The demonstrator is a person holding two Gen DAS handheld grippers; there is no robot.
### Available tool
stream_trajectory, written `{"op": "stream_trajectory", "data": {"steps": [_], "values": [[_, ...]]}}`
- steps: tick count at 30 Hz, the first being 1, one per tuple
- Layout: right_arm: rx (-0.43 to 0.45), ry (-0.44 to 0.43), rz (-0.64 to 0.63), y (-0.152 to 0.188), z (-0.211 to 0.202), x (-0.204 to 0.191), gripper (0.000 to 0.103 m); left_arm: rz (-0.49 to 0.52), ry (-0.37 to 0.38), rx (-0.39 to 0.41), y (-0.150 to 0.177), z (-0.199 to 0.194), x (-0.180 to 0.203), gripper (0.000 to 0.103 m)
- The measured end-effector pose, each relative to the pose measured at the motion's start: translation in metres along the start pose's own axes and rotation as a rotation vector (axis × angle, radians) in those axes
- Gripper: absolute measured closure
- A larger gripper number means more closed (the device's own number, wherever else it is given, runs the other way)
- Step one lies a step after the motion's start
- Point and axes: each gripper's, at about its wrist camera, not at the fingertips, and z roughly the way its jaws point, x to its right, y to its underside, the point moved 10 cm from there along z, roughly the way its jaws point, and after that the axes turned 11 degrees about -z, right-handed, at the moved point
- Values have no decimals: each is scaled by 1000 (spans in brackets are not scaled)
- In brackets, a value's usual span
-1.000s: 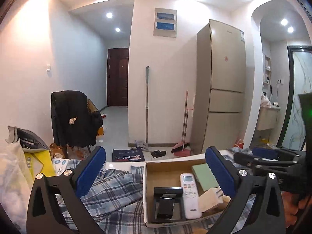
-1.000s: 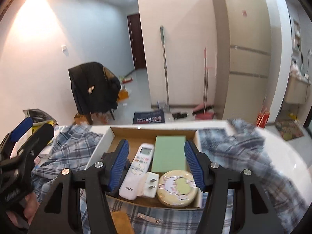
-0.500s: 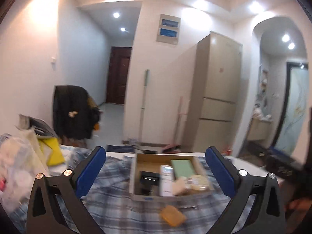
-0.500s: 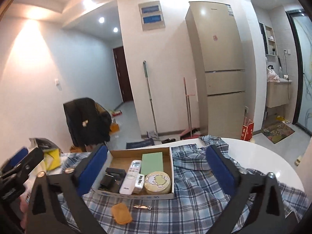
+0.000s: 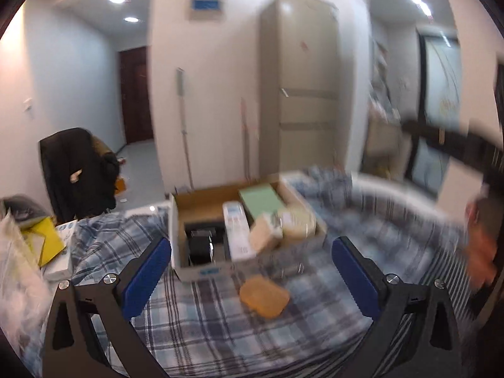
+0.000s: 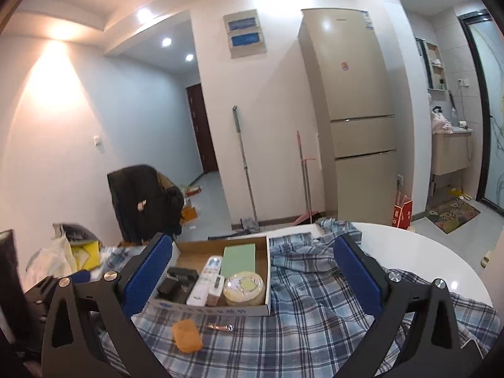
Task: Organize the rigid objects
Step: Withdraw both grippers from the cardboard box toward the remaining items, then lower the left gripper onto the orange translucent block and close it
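Note:
An open cardboard box [image 6: 208,309] [image 5: 201,197] lies on a plaid cloth. It holds a white remote [image 6: 204,283], a green card [image 6: 239,258], a black device [image 6: 178,283] and a round yellow tin [image 6: 243,288]. In front of the box lie an orange case [image 6: 187,335] [image 5: 264,296] and a small metal clipper [image 6: 220,327]. My right gripper [image 6: 252,272] hangs back from the box, open and empty. My left gripper [image 5: 252,272] is open too, above the cloth, with the orange case low between its fingers and apart from them.
The plaid cloth [image 6: 315,315] covers a round white table [image 6: 409,252]. Bags and a yellow packet [image 5: 44,242] pile up at the left. A person's hand [image 5: 478,252] shows blurred at the right edge of the left wrist view. Beyond stand a fridge [image 6: 352,110] and a chair [image 6: 138,201].
My right gripper opened off the round tin, left it in the box and drew back. My left gripper drew back and tipped down, bringing the orange case into view.

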Motion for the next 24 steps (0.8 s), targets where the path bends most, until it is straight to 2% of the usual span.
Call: {"op": "stream_trajectory", "data": {"steps": [2, 7, 8, 12, 14, 16, 19, 23, 24], "values": [[-30, -23, -5, 9, 8, -3, 1, 54, 7, -67, 13, 17, 1, 0], [-137, -18, -51, 34, 24, -5, 1, 117, -86, -185, 36, 52, -9, 0], [-155, -12, -57, 39, 26, -3, 1, 140, -81, -226, 45, 60, -9, 0], [-192, -16, -44, 47, 32, 4, 1, 258, 34, -377, 73, 77, 3, 0], [-202, -24, -30, 49, 34, 6, 1, 348, 53, -377, 78, 84, 9, 0], [-214, -29, -30, 52, 36, 6, 1, 381, 82, -364, 77, 88, 13, 0], [-232, -26, -44, 56, 39, 4, 1, 399, 158, -380, 76, 92, 22, 0], [-257, -21, -55, 62, 45, 3, 1, 415, 176, -417, 84, 104, 28, 1], [-261, -20, -55, 63, 46, 3, 1, 402, 178, -419, 85, 106, 27, 4]]}}
